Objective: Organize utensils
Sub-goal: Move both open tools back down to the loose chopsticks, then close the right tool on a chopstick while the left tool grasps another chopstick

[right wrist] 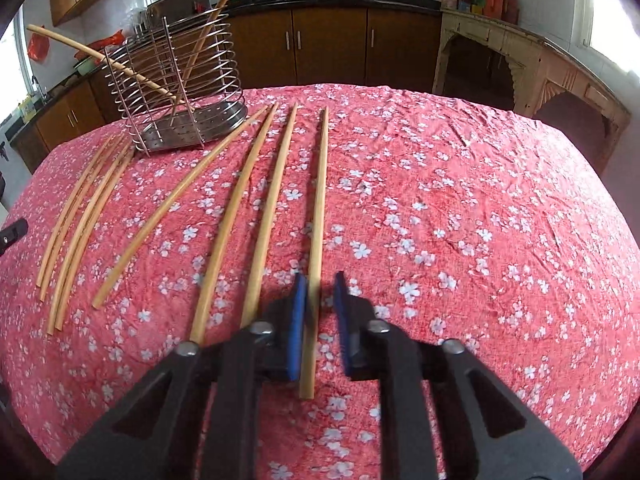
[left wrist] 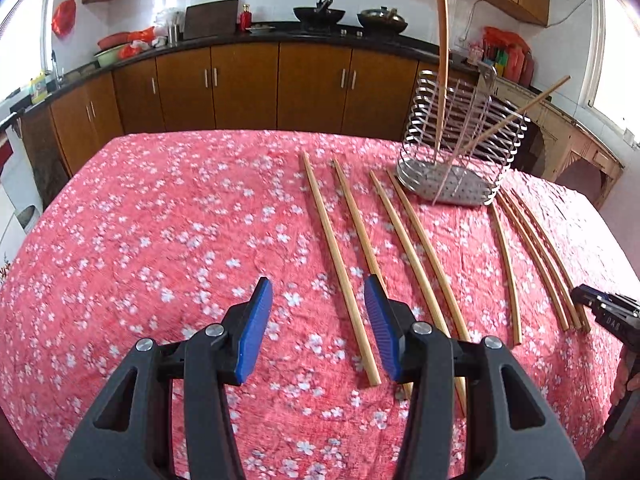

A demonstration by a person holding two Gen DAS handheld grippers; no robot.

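Note:
Several wooden chopsticks lie on the red floral tablecloth (left wrist: 160, 220). A wire utensil holder (left wrist: 456, 148) stands at the far side and holds two chopsticks; it also shows in the right wrist view (right wrist: 180, 92). My left gripper (left wrist: 318, 292) is open above the cloth, with one chopstick (left wrist: 340, 268) lying between its blue pads. My right gripper (right wrist: 320, 288) is open, its pads on either side of the rightmost chopstick (right wrist: 318, 216), which lies on the cloth. The right gripper's tip (left wrist: 600, 308) shows at the right edge of the left wrist view.
Brown kitchen cabinets (left wrist: 240, 88) and a dark counter with pans (left wrist: 320, 14) run behind the table. A pale wooden side table (right wrist: 540, 68) stands at the right. The table's far edge lies just behind the holder.

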